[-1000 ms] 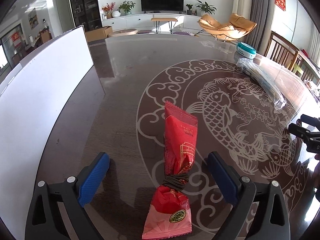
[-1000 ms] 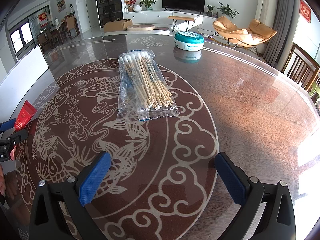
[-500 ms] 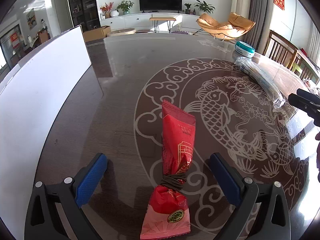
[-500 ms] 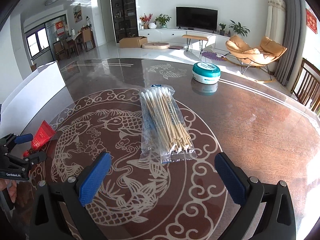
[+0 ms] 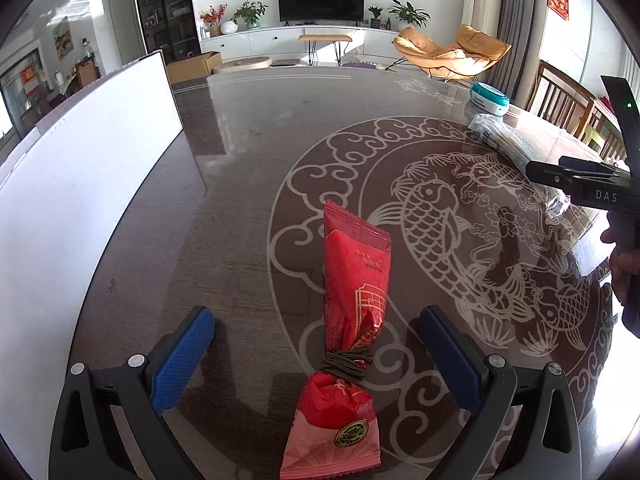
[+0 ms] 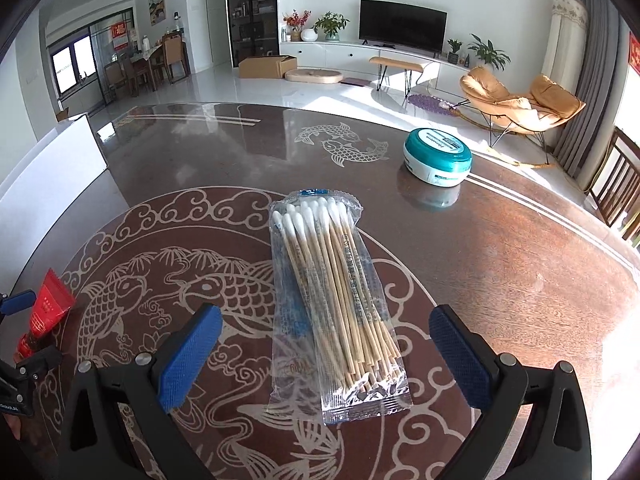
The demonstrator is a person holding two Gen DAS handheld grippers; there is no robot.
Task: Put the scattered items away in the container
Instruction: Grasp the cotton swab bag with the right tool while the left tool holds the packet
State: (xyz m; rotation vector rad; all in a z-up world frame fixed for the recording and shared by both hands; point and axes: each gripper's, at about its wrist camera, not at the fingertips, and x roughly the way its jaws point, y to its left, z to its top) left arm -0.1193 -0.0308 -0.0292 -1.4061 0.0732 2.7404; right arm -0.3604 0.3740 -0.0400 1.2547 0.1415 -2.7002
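Note:
A red snack packet [image 5: 354, 300], tied round its lower part with a dark band, lies on the dark patterned table [image 5: 248, 168]. My left gripper [image 5: 316, 350] is open, with one blue pad on each side of the packet's tied waist. In the right wrist view a clear bag of cotton swabs [image 6: 334, 292] lies lengthwise, and my right gripper [image 6: 324, 354] is open around its near end. The white container [image 5: 80, 168] stands along the table's left side. A round teal-lidded tin [image 6: 438, 158] sits further back on the right.
The other gripper and a hand [image 5: 624, 264] show at the right edge of the left wrist view. Wooden chairs [image 6: 618, 184] stand at the table's right side. A living room with a TV and orange loungers lies beyond the table.
My right gripper has moved forward over the swab bag, which now lies between its pads. The left gripper stays around the red packet with only a slight shift.

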